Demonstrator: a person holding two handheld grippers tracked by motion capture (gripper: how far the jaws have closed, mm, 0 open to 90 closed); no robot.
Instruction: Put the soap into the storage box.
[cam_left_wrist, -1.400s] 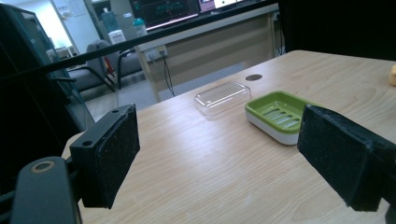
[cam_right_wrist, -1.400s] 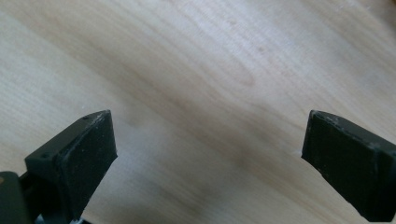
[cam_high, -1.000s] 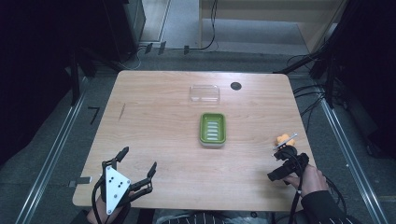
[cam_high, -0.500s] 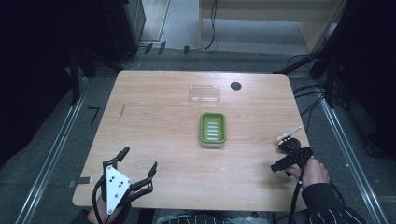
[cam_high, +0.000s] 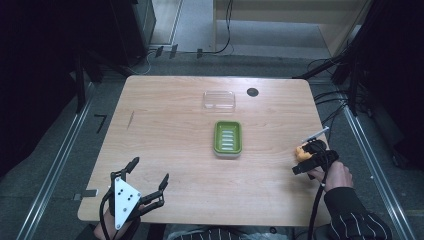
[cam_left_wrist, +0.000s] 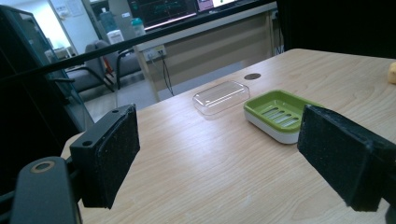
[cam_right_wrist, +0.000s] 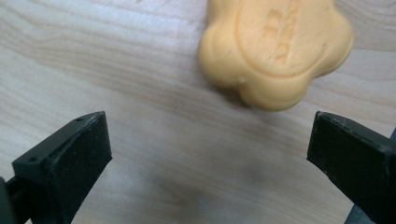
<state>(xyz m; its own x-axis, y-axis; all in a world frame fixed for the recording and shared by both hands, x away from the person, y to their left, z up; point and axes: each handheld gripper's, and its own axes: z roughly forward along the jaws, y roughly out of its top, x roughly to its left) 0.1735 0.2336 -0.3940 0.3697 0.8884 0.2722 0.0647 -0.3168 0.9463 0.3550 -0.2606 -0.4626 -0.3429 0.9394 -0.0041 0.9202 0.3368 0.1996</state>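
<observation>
Two tongs frame a wooden desk (cam_high: 170, 150) in the high view. My right tongs (cam_high: 306, 161), at the right edge of the frame, hang released over an orange soap (cam_right_wrist: 275, 49), their jaws having just been opening and now spread wide with nothing pressed between them. In the right gripper view the flower-shaped soap lies on the bare wood at the upper right, just beyond the jaw tips and touching neither. My left tongs (cam_high: 150, 182), at the lower left of the high view, are released too, jaws apart and empty above the desk's near edge. A green dish (cam_high: 228, 138) sits at centre frame, well apart from the soap, with a clear lid (cam_high: 219, 100) just above it and a dark round hole (cam_high: 252, 92) beside the lid.
</observation>
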